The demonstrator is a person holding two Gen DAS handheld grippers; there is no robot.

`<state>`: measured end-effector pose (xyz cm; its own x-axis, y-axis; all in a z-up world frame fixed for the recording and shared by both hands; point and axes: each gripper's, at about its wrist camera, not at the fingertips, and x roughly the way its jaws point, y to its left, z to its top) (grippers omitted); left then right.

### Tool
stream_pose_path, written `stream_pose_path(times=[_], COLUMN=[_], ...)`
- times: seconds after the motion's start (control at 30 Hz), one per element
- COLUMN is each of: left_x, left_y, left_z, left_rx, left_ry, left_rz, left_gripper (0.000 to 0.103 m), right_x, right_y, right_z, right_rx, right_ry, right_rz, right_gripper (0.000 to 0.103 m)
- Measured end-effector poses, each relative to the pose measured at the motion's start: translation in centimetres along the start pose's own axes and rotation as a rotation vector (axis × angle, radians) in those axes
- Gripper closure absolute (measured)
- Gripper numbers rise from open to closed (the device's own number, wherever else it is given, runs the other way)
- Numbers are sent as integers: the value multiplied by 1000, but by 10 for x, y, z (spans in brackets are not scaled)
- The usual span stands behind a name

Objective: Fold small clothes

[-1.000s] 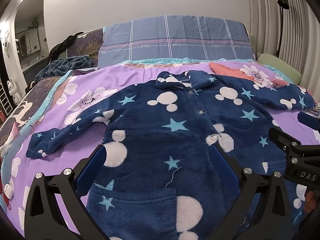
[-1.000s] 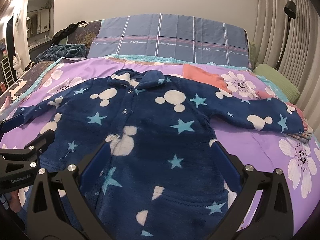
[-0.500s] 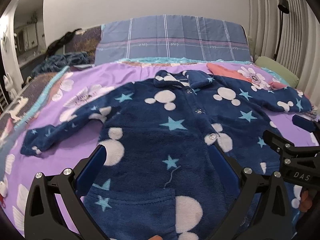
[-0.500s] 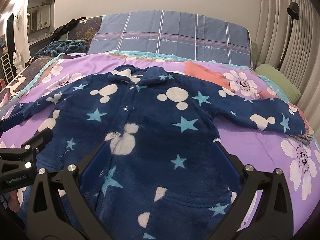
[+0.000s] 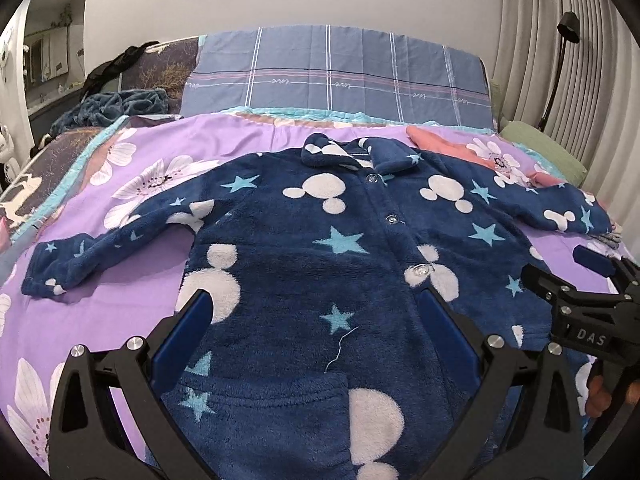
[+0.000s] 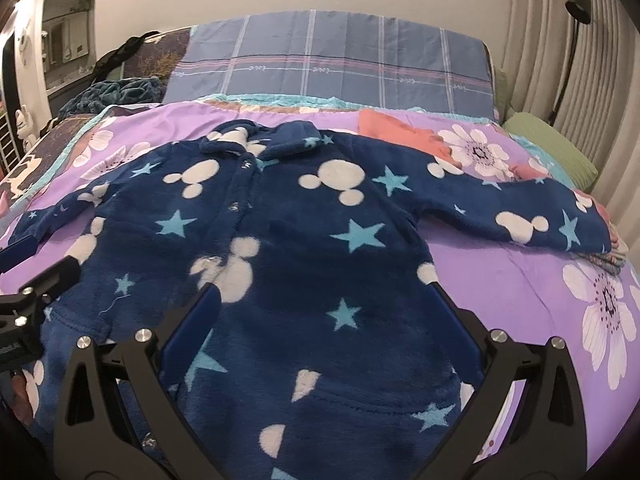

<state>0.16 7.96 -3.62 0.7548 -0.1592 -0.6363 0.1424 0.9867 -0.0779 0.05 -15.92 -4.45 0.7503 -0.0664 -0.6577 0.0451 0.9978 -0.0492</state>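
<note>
You held both hand-held grippers, left (image 5: 316, 332) and right (image 6: 324, 320), wide over the flat jacket (image 5: 320, 248); best to pinch a sleeve (image 5: 80, 256) cuff first.

"DAS" on right tool (image 5: 592, 276); "love" on pillowcase (image 5: 336, 76).

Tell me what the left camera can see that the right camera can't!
Only the left wrist view shows the whole end of the left sleeve and a loose thread on the fleece. Only the right wrist view shows the big flower beside the right sleeve. Both show the blue star jacket lying flat and buttoned on the purple bedspread, the plaid pillow, and open jaws.
</note>
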Motion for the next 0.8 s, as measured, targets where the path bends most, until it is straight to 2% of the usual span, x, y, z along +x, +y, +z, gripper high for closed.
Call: stream_pose_path(times=[0.3,0.4,0.5,0.53,0.6,0.63,0.67,0.8], left_x=[8,21,29,31,34,34,34,32], left_y=[36,62,101,117,167,194,211,290], left_z=[5,2,-2,-3,-12,-19,-24,-50], left_rx=[-131,-205,-291,-335,-528,-636,-703,-954], left_ry=[2,46,86,98,117,121,117,64], left_rz=[-89,-147,-146,-147,-159,-156,-150,-53], left_gripper=[1,1,1,1,1,6,11,23], right_x=[11,16,18,18,20,20,21,23], right_y=[-12,-14,-16,-17,-19,-20,-22,-27], right_z=[-2,-2,-5,-6,-8,-8,-9,-11], right_rx=[57,63,57,55,50,48,46,57], right_ry=[22,41,50,49,48,47,47,54], right_rz=[-5,-4,-9,-14,-40,-52,-65,-67], right_gripper=[2,2,2,2,2,2,2,2])
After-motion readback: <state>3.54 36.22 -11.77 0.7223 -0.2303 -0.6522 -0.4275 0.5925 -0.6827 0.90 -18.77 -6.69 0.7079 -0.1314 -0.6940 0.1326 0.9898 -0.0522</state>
